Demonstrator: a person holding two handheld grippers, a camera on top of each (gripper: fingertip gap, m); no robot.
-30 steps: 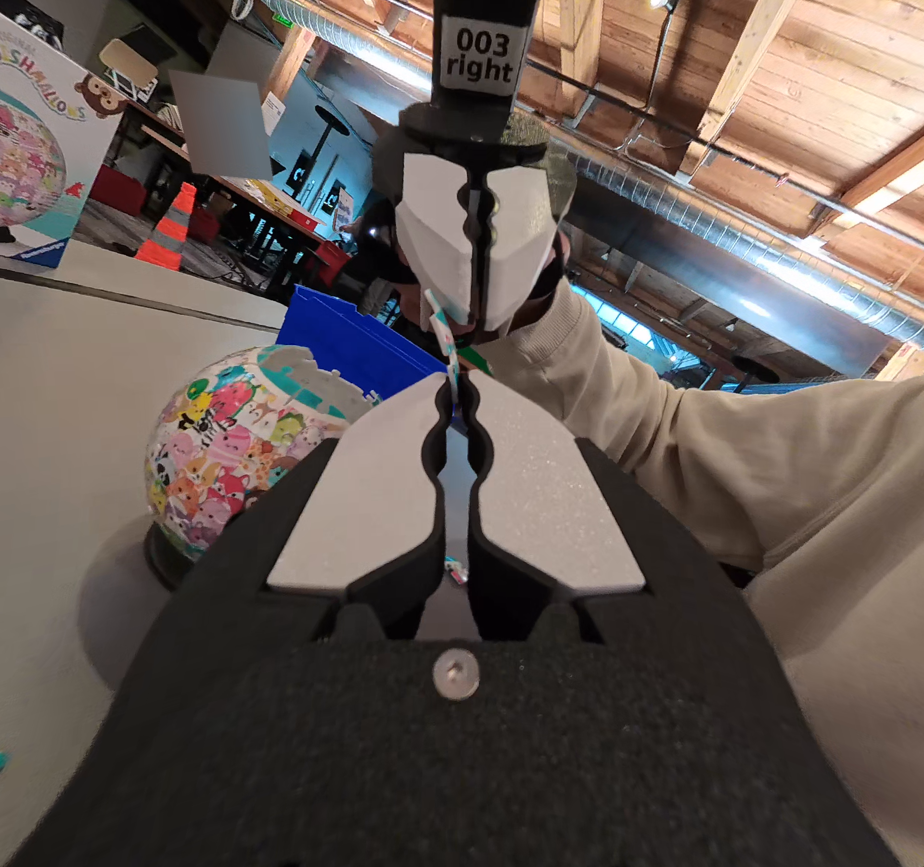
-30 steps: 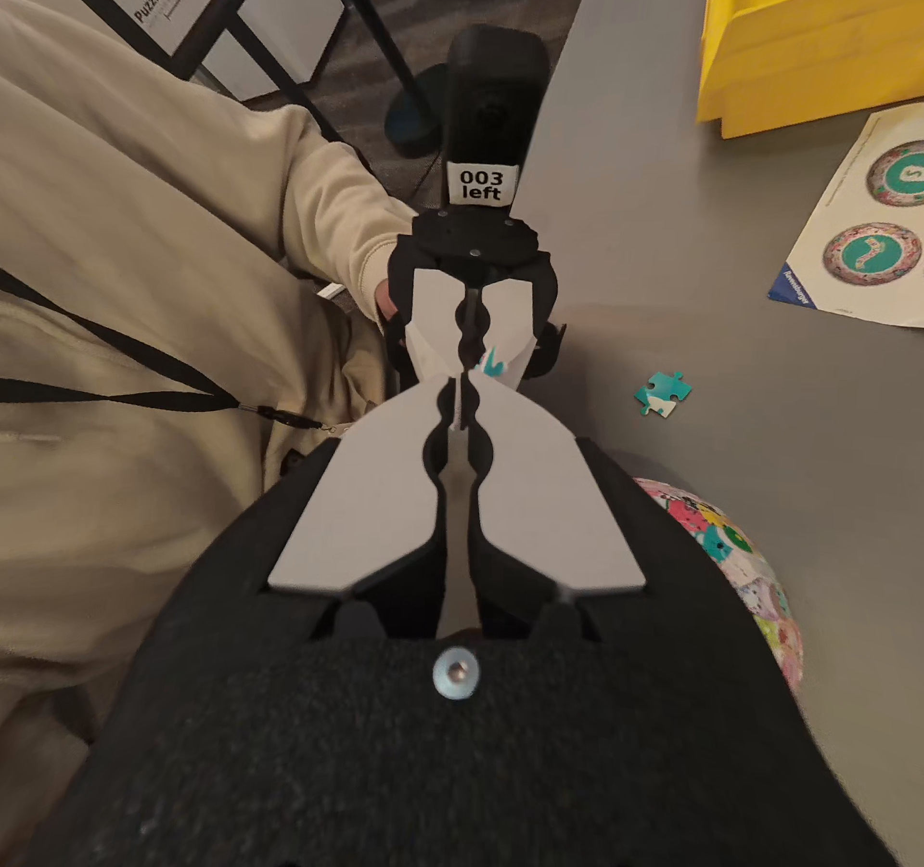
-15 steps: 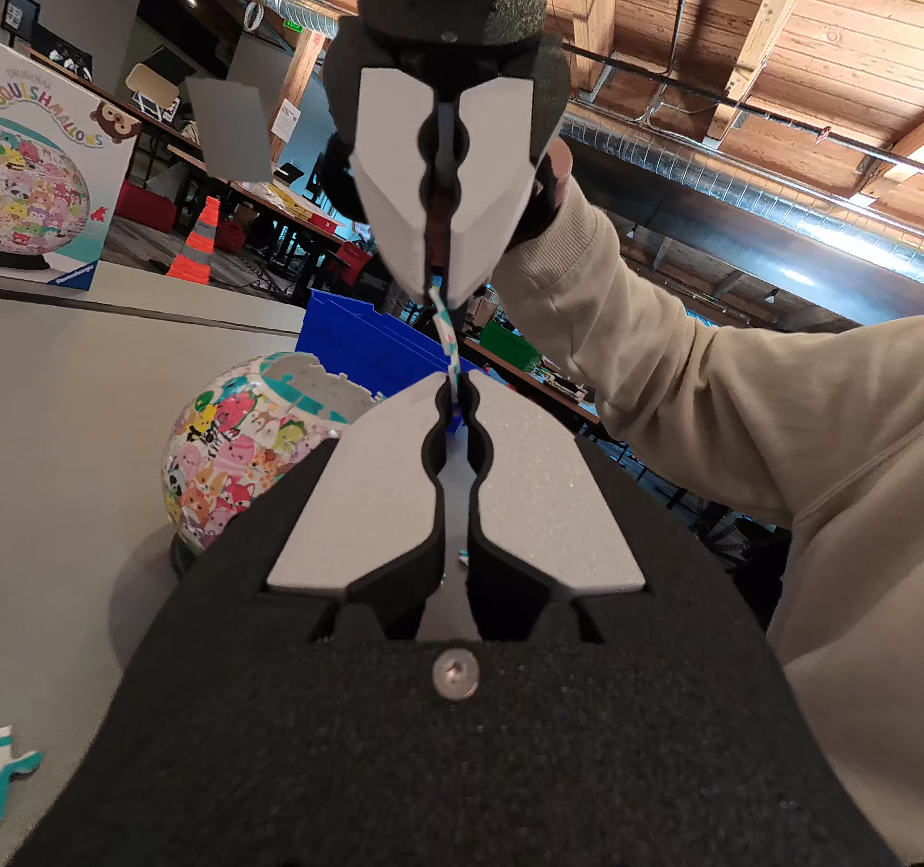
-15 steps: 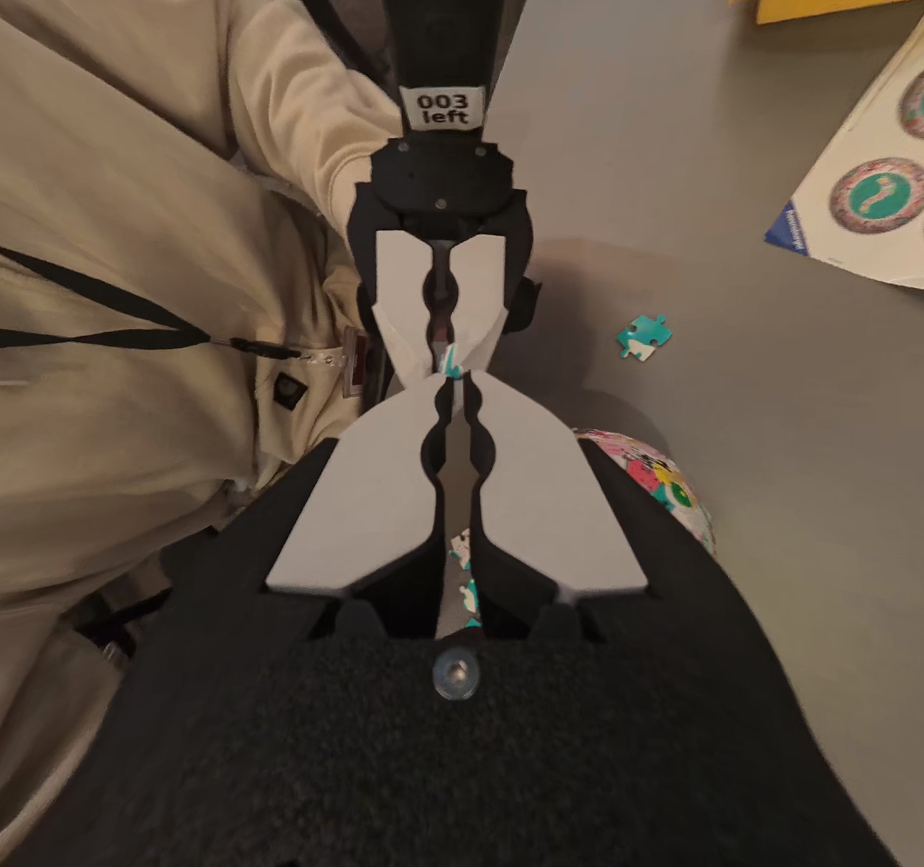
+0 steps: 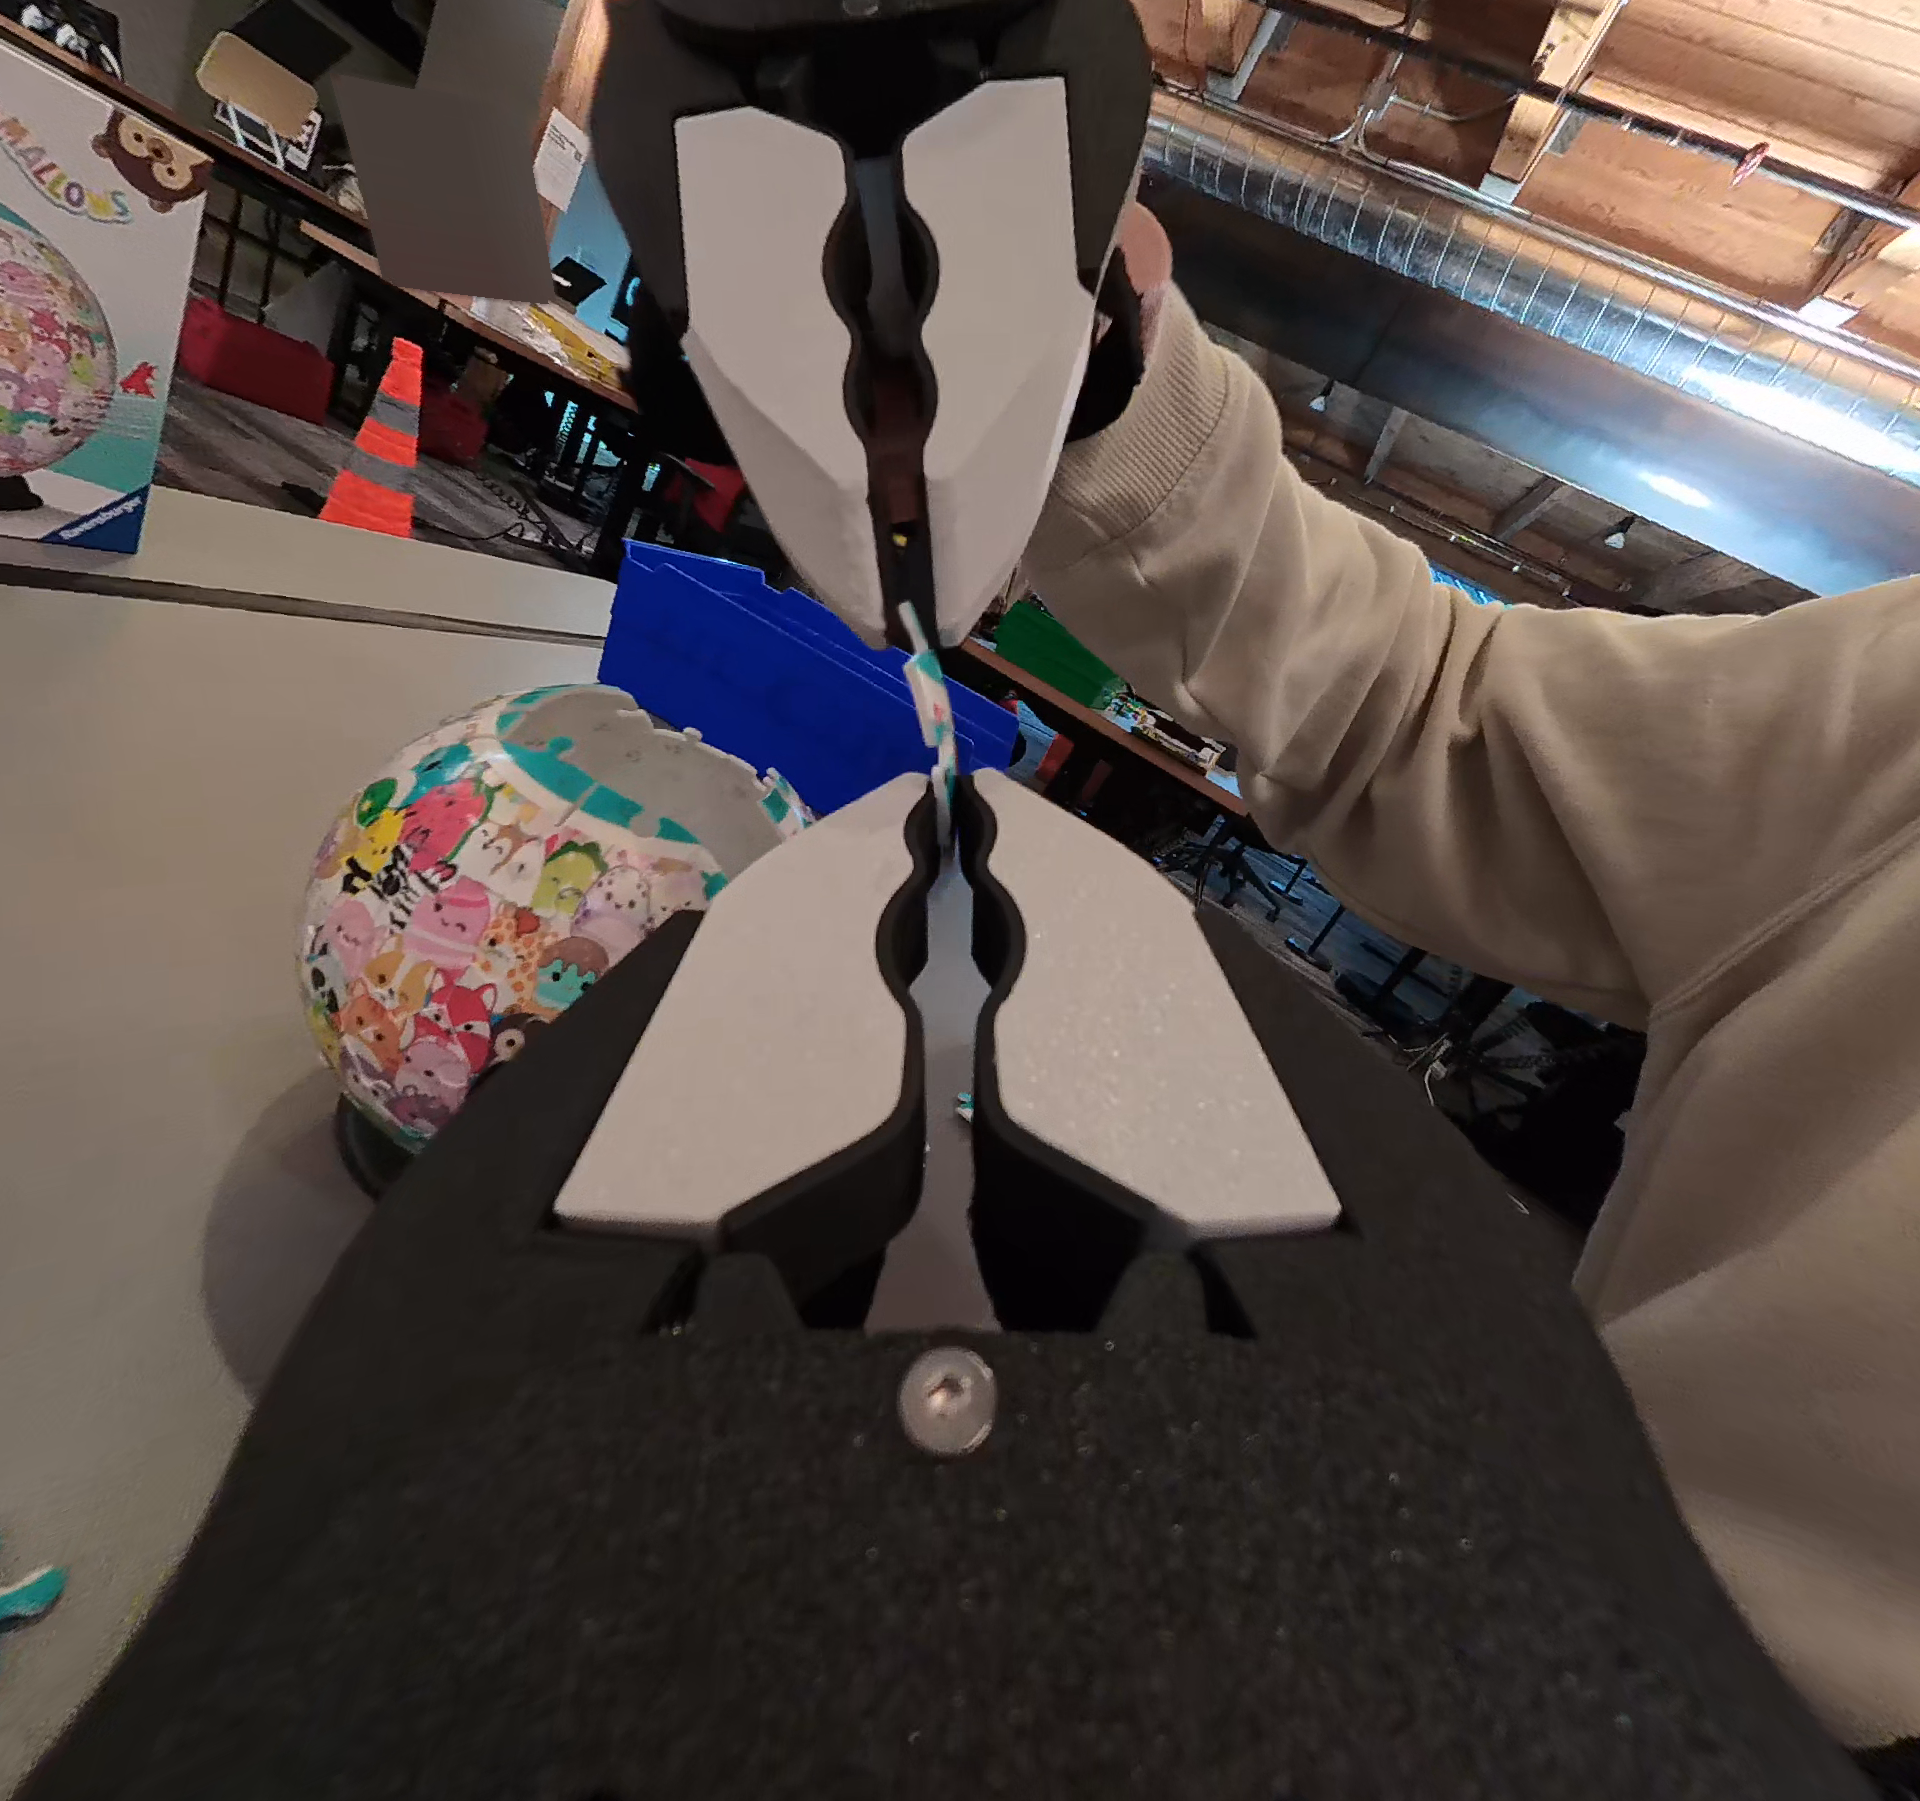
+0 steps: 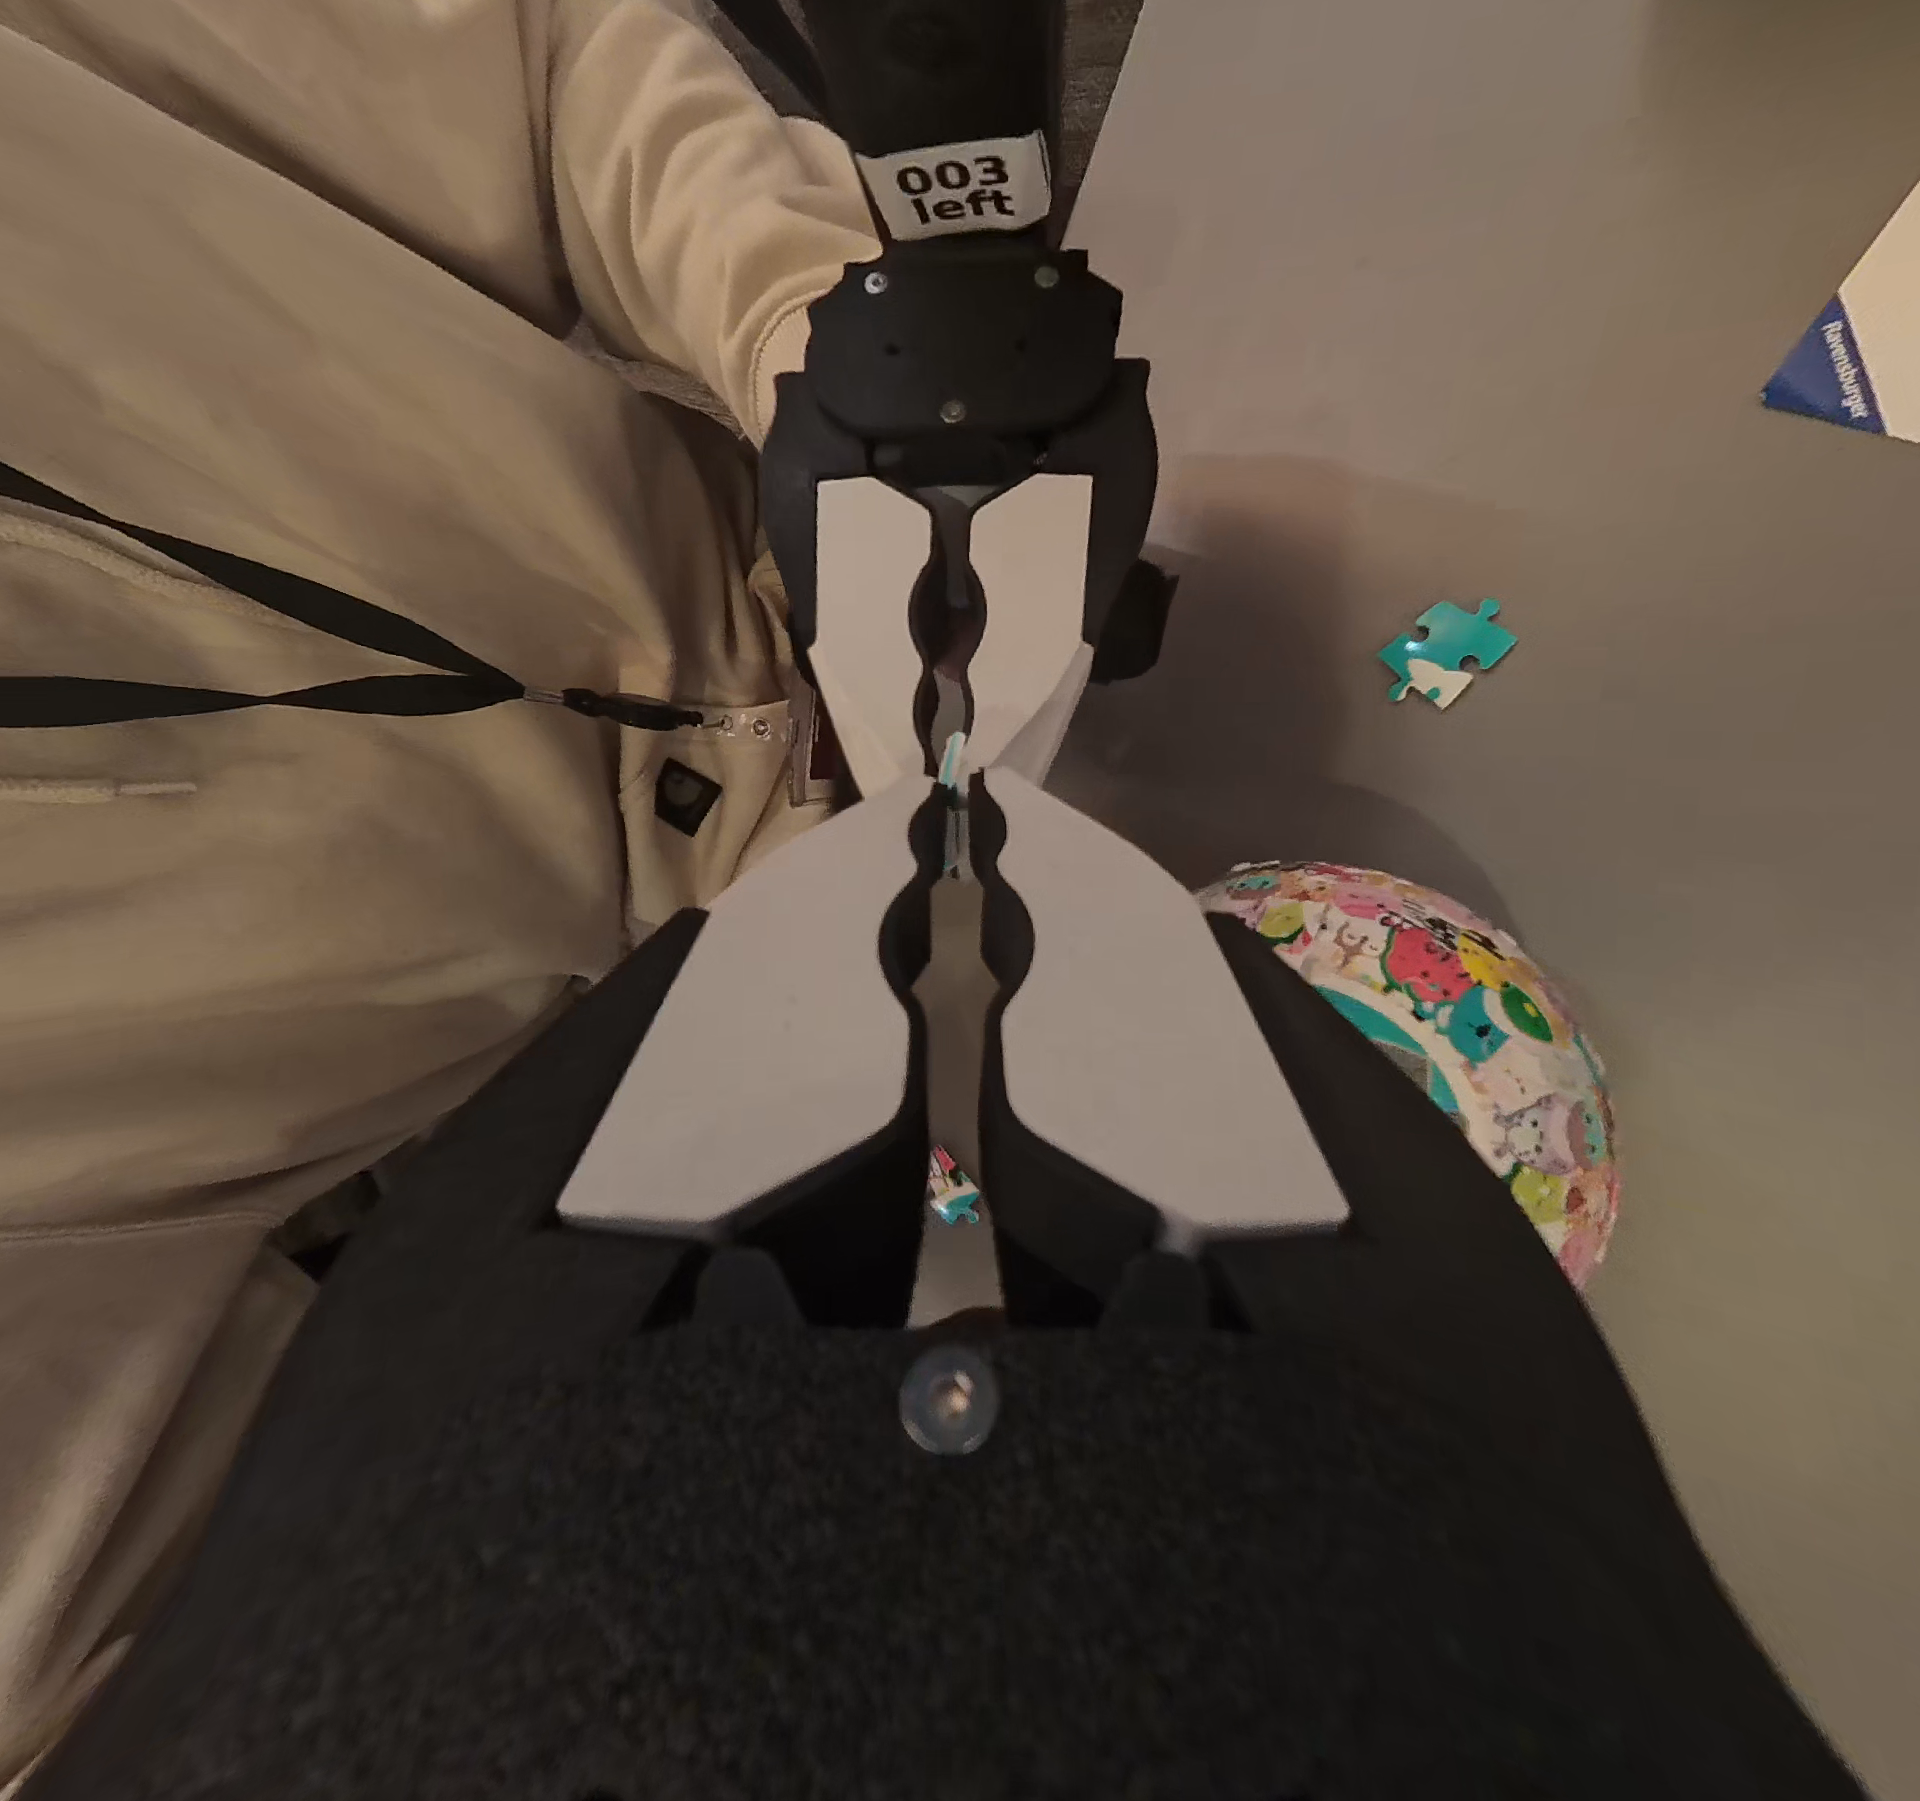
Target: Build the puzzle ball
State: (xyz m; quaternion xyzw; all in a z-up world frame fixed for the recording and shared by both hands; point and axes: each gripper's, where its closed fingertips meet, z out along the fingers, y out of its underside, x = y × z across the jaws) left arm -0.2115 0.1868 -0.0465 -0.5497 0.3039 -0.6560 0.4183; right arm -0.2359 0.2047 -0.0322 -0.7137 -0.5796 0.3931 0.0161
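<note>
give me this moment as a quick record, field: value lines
left gripper: shut on puzzle piece, seen edge-on
right gripper: shut on the same puzzle piece, from the opposite end
puzzle ball: on a dark stand, top unfinished
loose piece: teal, flat on the table
blue bin: behind the ball

A: Puzzle ball (image 5: 488, 904)?
B: Colourful cartoon-creature print with a teal band near the top. Unfinished: jagged open rim, grey inside showing. Upright on a dark base (image 5: 364, 1143) on the table.
A: Pieces?
B: A strip of joined pieces (image 5: 932, 712), teal and white, seen edge-on, up in the air beside the ball and not touching it. One loose teal-and-white piece (image 6: 1446, 652) lies flat on the table, well apart from the ball (image 6: 1475, 1024). Another small piece (image 6: 954, 1188) shows lower down; can't tell what it rests on.
</note>
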